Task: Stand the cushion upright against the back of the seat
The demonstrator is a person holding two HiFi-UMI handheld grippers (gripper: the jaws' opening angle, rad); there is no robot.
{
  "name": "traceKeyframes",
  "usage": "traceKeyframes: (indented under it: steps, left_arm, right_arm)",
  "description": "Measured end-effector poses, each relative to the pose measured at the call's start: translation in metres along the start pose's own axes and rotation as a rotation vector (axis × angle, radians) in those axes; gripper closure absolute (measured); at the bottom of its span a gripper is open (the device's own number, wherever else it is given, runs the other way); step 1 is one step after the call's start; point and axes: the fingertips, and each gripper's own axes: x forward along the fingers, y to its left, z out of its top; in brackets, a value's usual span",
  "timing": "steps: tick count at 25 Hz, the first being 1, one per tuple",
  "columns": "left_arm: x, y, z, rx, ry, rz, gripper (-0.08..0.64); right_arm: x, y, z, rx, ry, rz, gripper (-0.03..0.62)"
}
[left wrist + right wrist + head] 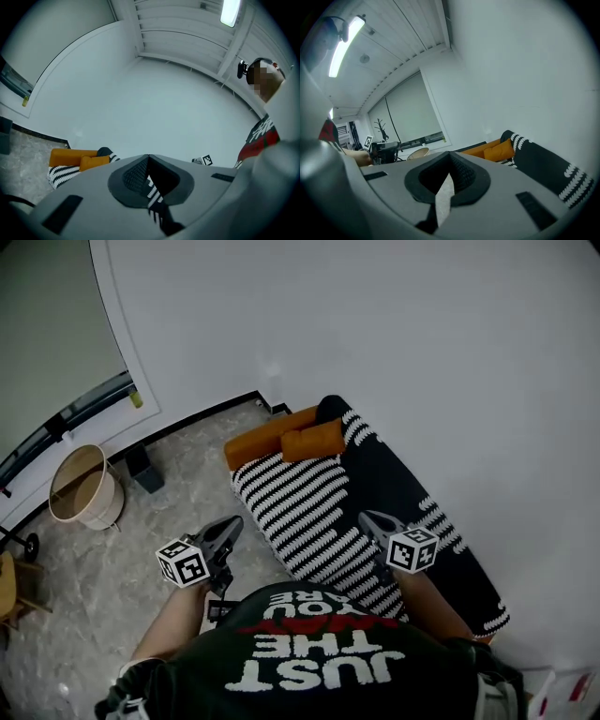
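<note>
Left gripper point(229, 524) and right gripper point(367, 517) are both shut tight and empty, so I'd open wide before pinching the orange cushion point(312, 440) at the sofa's point(309, 514) far end.

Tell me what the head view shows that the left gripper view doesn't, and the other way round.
Only the head view: the round basket standing on the floor, and the print on the person's shirt.
Only the left gripper view: the ceiling light and the white slatted ceiling around it.
Both: the orange cushion beside the orange armrest at the far end of the striped seat, plus the right hand-held gripper, of which the left gripper view catches little more than the marker cube.
</note>
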Motion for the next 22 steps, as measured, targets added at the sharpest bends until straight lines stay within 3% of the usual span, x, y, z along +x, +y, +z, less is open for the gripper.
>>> traceKeyframes:
  steps: [10, 22]
  left_arm:
    - [-0.035, 0.011, 0.014, 0.007, 0.0, -0.017, 0.549]
    - [-0.03, 0.008, 0.013, 0.012, -0.004, -0.037, 0.549]
  right_arm:
    - [0.018, 0.029, 0.001, 0.004, -0.006, -0.024, 0.568]
    - [0.008, 0.024, -0.003, -0.022, -0.008, -0.039, 0.568]
